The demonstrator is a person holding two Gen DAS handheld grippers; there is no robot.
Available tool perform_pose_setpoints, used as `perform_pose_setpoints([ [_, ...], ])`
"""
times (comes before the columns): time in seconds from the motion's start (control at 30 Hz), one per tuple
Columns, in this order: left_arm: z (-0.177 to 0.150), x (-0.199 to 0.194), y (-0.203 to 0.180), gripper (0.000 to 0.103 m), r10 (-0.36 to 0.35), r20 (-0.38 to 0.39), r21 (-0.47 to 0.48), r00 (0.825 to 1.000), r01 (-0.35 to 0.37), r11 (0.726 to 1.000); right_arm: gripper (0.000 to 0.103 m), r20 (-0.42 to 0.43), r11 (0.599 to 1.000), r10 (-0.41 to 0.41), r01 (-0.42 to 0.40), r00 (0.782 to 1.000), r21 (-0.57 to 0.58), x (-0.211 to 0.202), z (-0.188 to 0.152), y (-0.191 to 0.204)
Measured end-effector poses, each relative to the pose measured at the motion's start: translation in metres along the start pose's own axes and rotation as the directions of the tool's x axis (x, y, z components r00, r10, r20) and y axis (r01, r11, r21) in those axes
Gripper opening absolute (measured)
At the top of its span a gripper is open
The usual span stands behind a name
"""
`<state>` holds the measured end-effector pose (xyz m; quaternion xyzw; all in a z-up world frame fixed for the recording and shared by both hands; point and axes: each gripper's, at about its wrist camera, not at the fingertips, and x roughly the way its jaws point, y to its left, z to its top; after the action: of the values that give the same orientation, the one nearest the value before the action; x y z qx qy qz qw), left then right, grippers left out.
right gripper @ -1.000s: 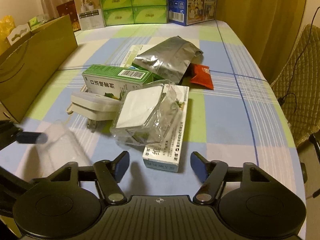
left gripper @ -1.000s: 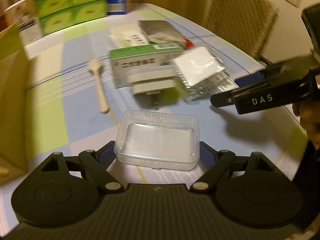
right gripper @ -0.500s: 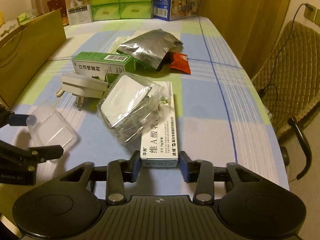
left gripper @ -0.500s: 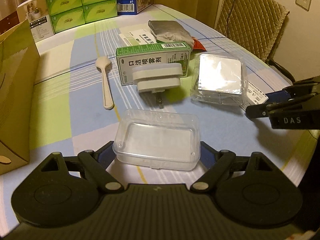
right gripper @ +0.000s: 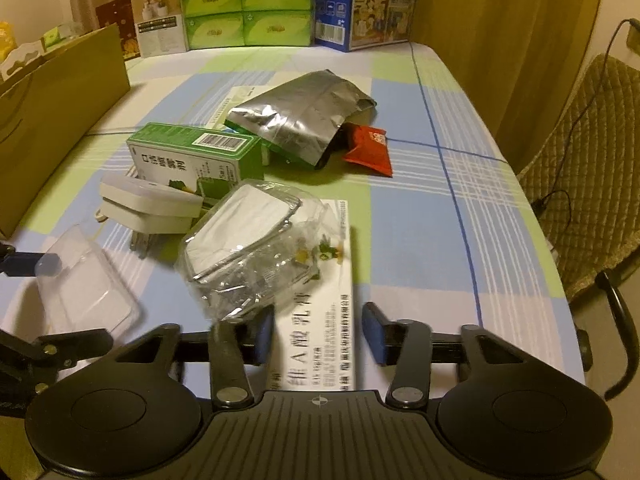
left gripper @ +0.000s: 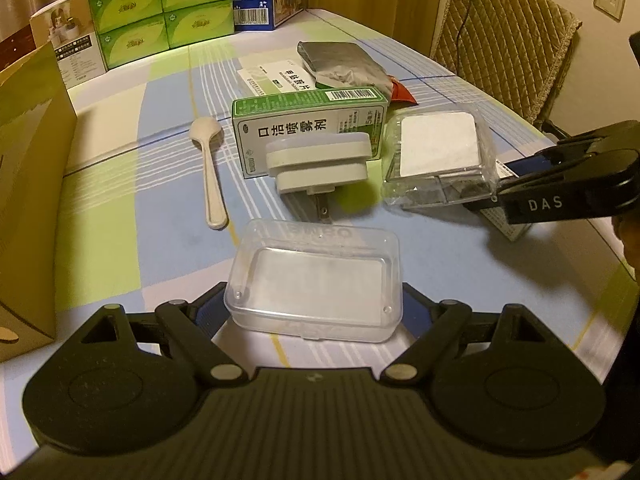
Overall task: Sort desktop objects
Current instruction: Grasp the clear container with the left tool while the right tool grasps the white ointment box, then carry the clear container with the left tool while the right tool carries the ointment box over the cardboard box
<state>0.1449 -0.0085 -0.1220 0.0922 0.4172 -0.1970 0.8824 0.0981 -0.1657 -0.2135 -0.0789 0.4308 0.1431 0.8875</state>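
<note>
My left gripper (left gripper: 312,288) is shut on a clear plastic box (left gripper: 316,280), held low over the checked tablecloth. That box (right gripper: 86,292) also shows at the left of the right wrist view. My right gripper (right gripper: 318,332) is open and straddles the near end of a long white medicine box (right gripper: 316,320); its left pad is against the box and a thin gap shows at the right pad. A crinkled clear packet with a white pad (right gripper: 248,240) lies across that box's far half. A green box (left gripper: 308,128), a white plug adapter (left gripper: 320,160) and a pale spoon (left gripper: 210,168) lie beyond.
A silver foil bag (right gripper: 300,116) and a red sachet (right gripper: 368,150) lie further back. A tall cardboard box (left gripper: 28,160) stands along the left. Green tissue boxes (right gripper: 244,0) line the far edge. A quilted chair (right gripper: 592,180) stands past the table's right edge.
My right gripper narrowed from wide open and slid forward along the white medicine box. The left gripper kept hold of the clear box and steadied.
</note>
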Motion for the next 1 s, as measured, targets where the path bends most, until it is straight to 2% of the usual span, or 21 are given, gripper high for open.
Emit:
perform_pose_setpoints([
  [0.23,0.000,-0.002,-0.005,0.083,0.001,0.009,0.014,1.000,-0.001,1.000,0.035,-0.012,0.997,-0.063,0.064,0.998,0.043,-0.010,-0.006,-0.004],
  [0.37,-0.003,-0.011,-0.009,0.083,0.001,0.029,0.011,1.000,-0.002,1.000,0.035,0.008,0.990,-0.105,0.104,0.994,0.099,-0.023,-0.009,-0.013],
  [0.5,-0.005,-0.022,-0.011,0.083,0.002,0.041,-0.004,0.999,-0.002,1.000,0.035,0.040,0.986,-0.111,0.105,0.993,0.126,-0.039,-0.009,-0.017],
  [0.8,0.002,-0.054,-0.009,0.083,0.016,0.086,-0.034,0.996,-0.013,0.999,0.035,0.107,0.991,-0.072,0.059,0.992,0.121,-0.075,0.001,-0.002],
  [1.0,0.012,-0.088,0.007,0.083,0.072,0.127,-0.056,0.989,-0.065,0.996,0.035,0.169,0.997,-0.007,-0.006,0.986,0.077,-0.097,0.022,0.028],
])
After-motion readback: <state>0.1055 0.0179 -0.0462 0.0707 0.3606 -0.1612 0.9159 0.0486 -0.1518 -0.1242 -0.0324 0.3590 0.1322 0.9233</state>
